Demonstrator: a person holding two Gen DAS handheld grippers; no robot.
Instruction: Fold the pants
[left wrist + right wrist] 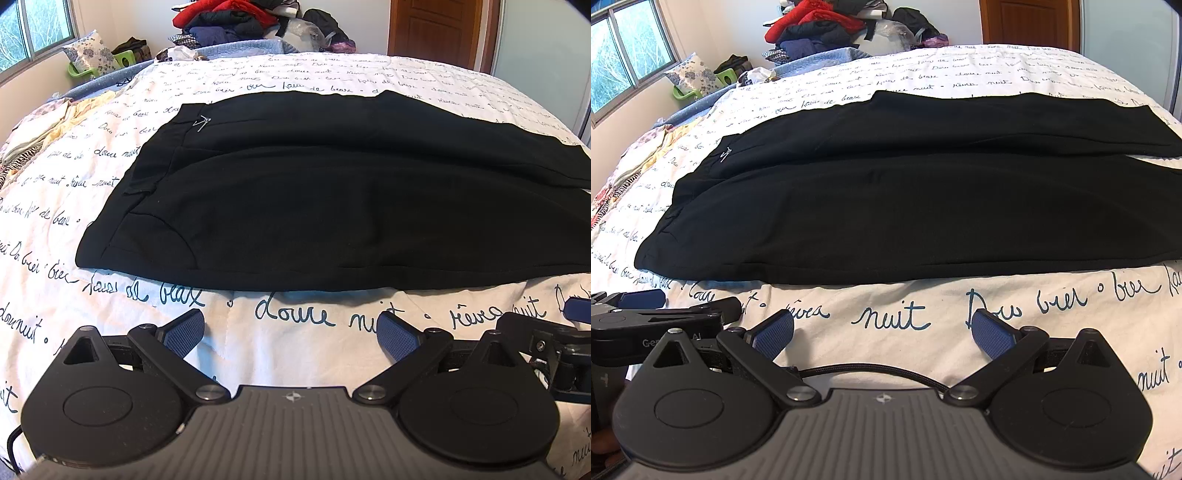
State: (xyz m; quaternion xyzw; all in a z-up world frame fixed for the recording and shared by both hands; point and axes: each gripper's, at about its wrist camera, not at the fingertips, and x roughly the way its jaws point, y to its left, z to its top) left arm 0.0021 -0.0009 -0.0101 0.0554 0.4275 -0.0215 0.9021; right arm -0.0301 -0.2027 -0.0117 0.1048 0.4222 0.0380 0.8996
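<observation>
With the left gripper (290,326) and right gripper (882,328) spread wide and empty, the flat black fabric pants (314,206) at twelve o'clock could be bunched if only one layer is pinched.

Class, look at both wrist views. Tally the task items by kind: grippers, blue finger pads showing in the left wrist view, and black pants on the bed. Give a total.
Grippers: 2, left gripper and right gripper, both open
Blue finger pads: 2
Black pants: 1
Total: 5
</observation>
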